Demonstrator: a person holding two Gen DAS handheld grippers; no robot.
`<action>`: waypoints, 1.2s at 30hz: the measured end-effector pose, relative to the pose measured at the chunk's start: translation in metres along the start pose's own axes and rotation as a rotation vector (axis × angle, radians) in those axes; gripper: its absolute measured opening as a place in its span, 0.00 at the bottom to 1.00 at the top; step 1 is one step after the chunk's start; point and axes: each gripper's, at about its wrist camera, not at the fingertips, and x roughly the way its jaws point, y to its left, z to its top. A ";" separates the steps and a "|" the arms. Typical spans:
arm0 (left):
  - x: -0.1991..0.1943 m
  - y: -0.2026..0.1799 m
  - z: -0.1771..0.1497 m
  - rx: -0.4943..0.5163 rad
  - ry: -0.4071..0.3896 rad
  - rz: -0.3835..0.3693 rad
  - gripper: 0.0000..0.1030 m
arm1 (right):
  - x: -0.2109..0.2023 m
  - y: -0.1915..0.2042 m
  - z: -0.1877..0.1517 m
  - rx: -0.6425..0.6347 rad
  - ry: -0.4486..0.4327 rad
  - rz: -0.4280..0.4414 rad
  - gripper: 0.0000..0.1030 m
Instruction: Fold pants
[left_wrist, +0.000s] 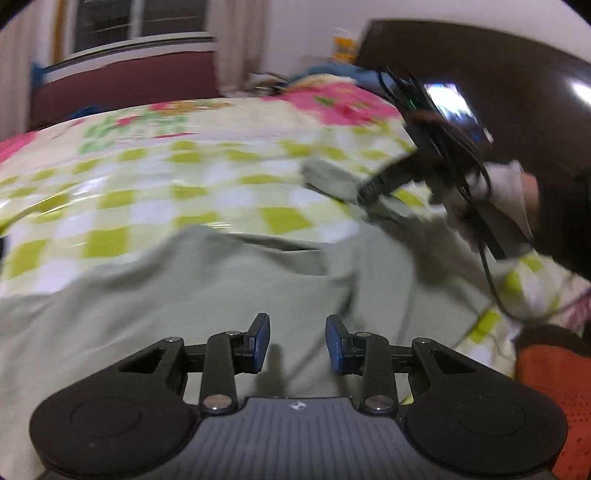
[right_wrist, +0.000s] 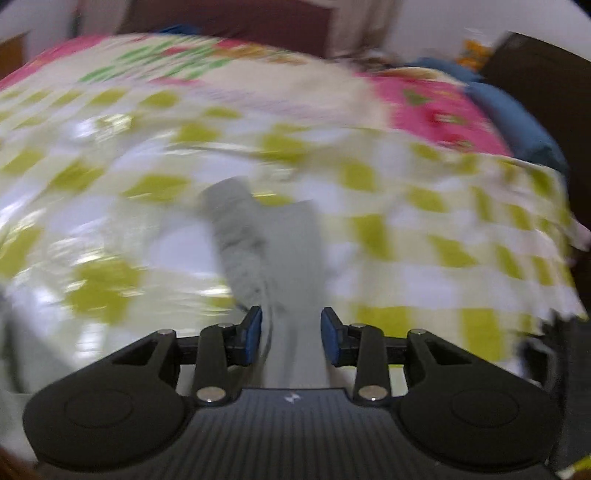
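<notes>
Both grippers hover over the pale green pants spread on the checkered bedspread. The left gripper is spread and empty, probably for a fresh grab. The right gripper sits spread around a pant leg, not pinching.

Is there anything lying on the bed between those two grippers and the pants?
Nothing visible. The pale green pants lie directly under the left gripper, and a strip of them runs between the right gripper jaws. Around them only the checked bedspread shows.

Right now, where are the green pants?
The pale green pants lie on the green-checked bedcover, filling the lower half of the left wrist view. In the right wrist view one leg runs between that tool's fingers.
</notes>
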 end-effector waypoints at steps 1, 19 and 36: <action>0.007 -0.006 0.002 0.013 0.012 -0.015 0.45 | -0.001 -0.017 -0.004 0.054 -0.005 -0.008 0.34; 0.033 -0.042 -0.010 0.074 0.093 -0.047 0.46 | -0.050 -0.156 -0.067 0.634 -0.100 -0.032 0.42; 0.036 -0.028 -0.015 -0.002 0.066 -0.128 0.47 | 0.057 -0.084 0.011 0.615 0.179 0.039 0.20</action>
